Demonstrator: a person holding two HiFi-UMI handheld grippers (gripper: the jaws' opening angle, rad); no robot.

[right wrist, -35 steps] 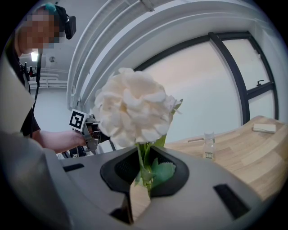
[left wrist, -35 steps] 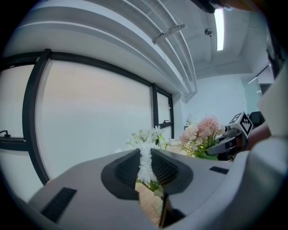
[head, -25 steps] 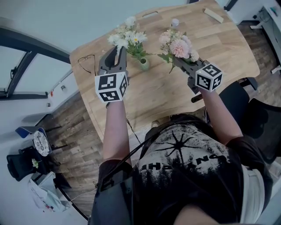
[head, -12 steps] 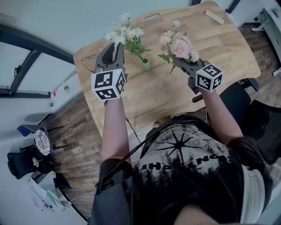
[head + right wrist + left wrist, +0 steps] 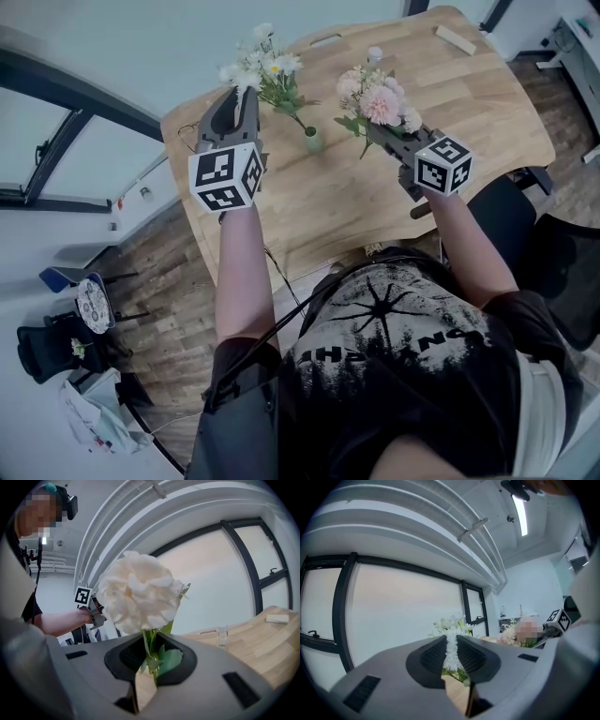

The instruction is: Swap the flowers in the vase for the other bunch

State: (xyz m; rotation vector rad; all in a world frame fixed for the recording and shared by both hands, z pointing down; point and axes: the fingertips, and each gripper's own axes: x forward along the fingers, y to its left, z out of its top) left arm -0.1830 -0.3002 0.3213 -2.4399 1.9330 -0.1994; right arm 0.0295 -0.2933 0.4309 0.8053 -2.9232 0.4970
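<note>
Wooden table: pale grain, rounded corners. Small green vase stands upright on its left half. Jaws of left gripper are clamped on the white daisy bunch. Its thin stems slant down to the vase mouth; can't tell whether the ends sit inside. Jaws of right gripper are clamped on the leafy stems of the pink ruffled bunch, held above the table, right of the vase.

White flowers: white petals, yellow centres, green stems
Pink flowers: pink and cream, green leaves
Vase: pale green
Table: light wood grain
Left gripper: grey, black-and-white square markers
Right gripper: likewise
</note>
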